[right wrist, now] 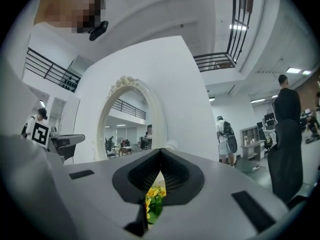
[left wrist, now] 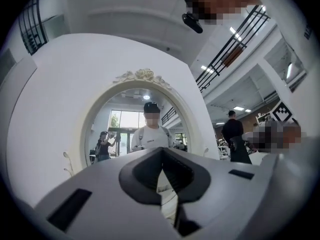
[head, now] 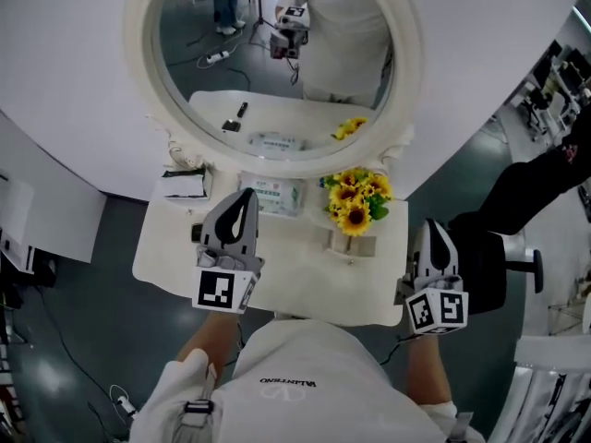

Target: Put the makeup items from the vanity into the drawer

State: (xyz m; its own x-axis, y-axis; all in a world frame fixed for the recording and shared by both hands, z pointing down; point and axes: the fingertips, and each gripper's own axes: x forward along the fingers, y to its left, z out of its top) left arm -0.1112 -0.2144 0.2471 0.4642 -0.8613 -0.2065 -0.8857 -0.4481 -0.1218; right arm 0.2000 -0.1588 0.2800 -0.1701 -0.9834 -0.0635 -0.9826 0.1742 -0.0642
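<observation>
The white vanity top [head: 166, 258] stands below me under a round white-framed mirror [head: 277, 53]. On it lie a pale flat packet [head: 277, 197], a small dark item [head: 197, 233] half hidden by my left gripper, and two small beige pieces [head: 351, 244]. My left gripper [head: 246, 193] hangs above the table's left half, shut and empty; its own view shows it [left wrist: 161, 149] level, facing the mirror [left wrist: 142, 129]. My right gripper [head: 432, 225] is off the table's right edge, also shut [right wrist: 161, 150] with nothing held. No drawer is visible.
A bunch of yellow sunflowers [head: 358, 201] stands at the back right of the top, showing through the right jaws as flowers [right wrist: 156, 196]. A white box [head: 183, 185] sits at the back left. A black chair [head: 494, 266] is to the right. A person [right wrist: 287, 134] stands further off.
</observation>
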